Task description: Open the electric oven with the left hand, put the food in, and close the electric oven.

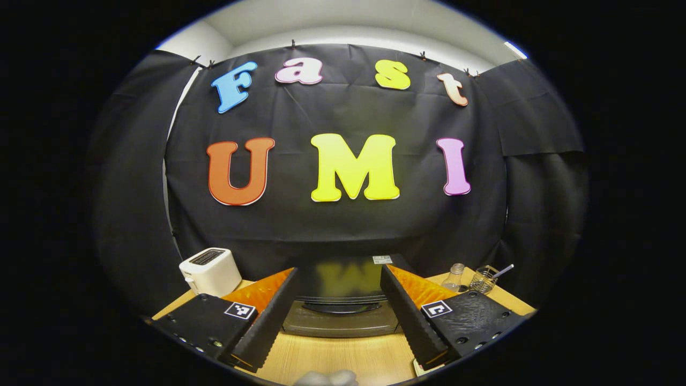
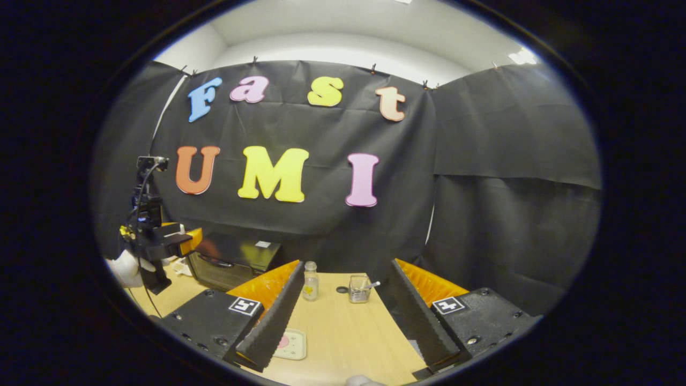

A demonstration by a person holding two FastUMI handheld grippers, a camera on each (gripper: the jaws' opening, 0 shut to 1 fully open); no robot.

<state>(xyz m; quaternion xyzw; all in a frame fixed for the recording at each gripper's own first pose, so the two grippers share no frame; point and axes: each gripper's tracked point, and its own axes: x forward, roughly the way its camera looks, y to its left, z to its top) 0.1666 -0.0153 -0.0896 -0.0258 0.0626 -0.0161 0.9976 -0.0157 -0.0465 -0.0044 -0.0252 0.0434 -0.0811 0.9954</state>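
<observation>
The dark electric oven [image 1: 340, 316] stands on the wooden table straight ahead in the left gripper view, its door closed and a curved handle [image 1: 340, 307] across the front. My left gripper [image 1: 338, 268] is open, with its fingers spread to either side of the oven and apart from it. In the right gripper view the oven [image 2: 230, 260] sits at the far left, and a gloved hand holds the left gripper [image 2: 187, 239] in front of it. My right gripper [image 2: 347, 262] is open over the table. A small pale plate with pink food [image 2: 292, 343] lies by its left finger, partly hidden.
A white toaster [image 1: 210, 271] stands left of the oven. Right of the oven are a small clear bottle [image 1: 455, 277] and a glass cup with a spoon [image 1: 484, 279]; both appear in the right gripper view, bottle [image 2: 310, 281] and cup [image 2: 360, 288]. Black cloth walls close the booth.
</observation>
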